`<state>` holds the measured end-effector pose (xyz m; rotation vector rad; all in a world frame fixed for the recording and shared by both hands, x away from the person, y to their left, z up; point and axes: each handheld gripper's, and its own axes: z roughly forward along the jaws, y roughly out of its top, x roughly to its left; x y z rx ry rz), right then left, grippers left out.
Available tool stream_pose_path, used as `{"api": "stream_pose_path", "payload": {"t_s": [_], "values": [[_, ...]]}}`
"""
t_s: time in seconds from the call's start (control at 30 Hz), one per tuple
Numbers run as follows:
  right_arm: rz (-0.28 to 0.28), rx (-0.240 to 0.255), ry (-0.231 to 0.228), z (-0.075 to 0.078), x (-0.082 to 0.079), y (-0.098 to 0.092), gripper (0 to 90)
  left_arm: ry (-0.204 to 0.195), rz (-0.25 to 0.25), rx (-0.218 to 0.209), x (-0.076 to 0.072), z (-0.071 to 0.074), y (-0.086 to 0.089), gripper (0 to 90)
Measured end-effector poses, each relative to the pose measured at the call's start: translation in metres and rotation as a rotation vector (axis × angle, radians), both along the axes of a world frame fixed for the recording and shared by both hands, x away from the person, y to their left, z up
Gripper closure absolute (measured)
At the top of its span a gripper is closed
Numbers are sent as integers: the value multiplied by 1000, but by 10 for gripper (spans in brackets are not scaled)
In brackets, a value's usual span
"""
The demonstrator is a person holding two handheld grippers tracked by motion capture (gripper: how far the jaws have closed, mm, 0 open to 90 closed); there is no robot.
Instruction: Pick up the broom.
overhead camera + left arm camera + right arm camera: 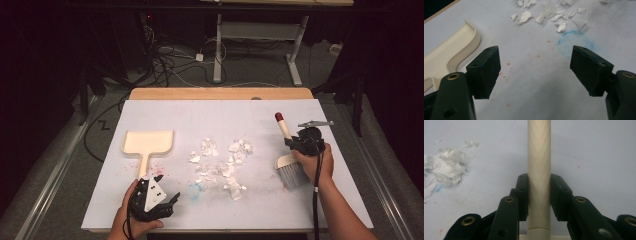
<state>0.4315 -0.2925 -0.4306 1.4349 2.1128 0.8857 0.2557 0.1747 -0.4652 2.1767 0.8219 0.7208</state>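
Observation:
A cream dustpan (148,142) lies at the table's left, its handle pointing toward my left gripper (172,200), which stands open just short of it. In the left gripper view the jaws are wide apart over bare table, the dustpan (447,53) at their left. Torn white paper scraps (222,160) are scattered in the middle. My right gripper (295,144) is shut on the cream handle of a small brush (287,150) with a red tip and grey bristles touching the table. In the right gripper view the brush handle (539,157) rises between the pressed pads.
A faint blue ring (195,189) and red specks mark the white table sheet (200,112) near the dustpan handle. Beyond the table's wooden far edge are cables and a desk frame (260,45) on the floor.

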Motion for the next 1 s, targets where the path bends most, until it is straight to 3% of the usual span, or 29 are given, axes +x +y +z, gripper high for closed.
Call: {"api": "stream_pose_path", "payload": {"t_s": [0.07,0.17,0.33,0.4,0.47,0.5,0.57,0.6,0.67,0.73,0.83,0.97,1.0], "values": [[7,15,-36,5,-5,-1,720,3,-2,-38,2,3,0,235],[39,24,-82,13,-13,0,720,2,3,-57,8,8,-2,236],[58,50,-157,24,-24,3,720,-1,-19,-109,23,25,-23,236],[65,61,-194,32,-30,6,720,-8,-38,-158,26,34,-35,236],[61,89,-242,39,-39,8,720,-11,-54,-163,27,37,-40,238],[70,97,-281,45,-45,11,720,-26,-92,-164,28,45,-57,241],[93,118,-335,56,-56,18,719,-21,-136,-183,29,51,-73,246],[93,118,-335,56,-56,18,719,-21,-136,-183,29,51,-73,246],[134,143,-365,68,-68,28,719,-13,-198,-211,30,58,-96,245],[163,140,-361,70,-73,37,719,-5,-234,-243,29,62,-111,245],[203,188,-346,70,-77,47,719,13,-273,-286,30,67,-130,245],[238,156,-374,72,-86,64,719,22,-297,-301,33,67,-147,249],[243,165,-380,71,-89,67,719,41,-305,-305,37,64,-156,252]]}}
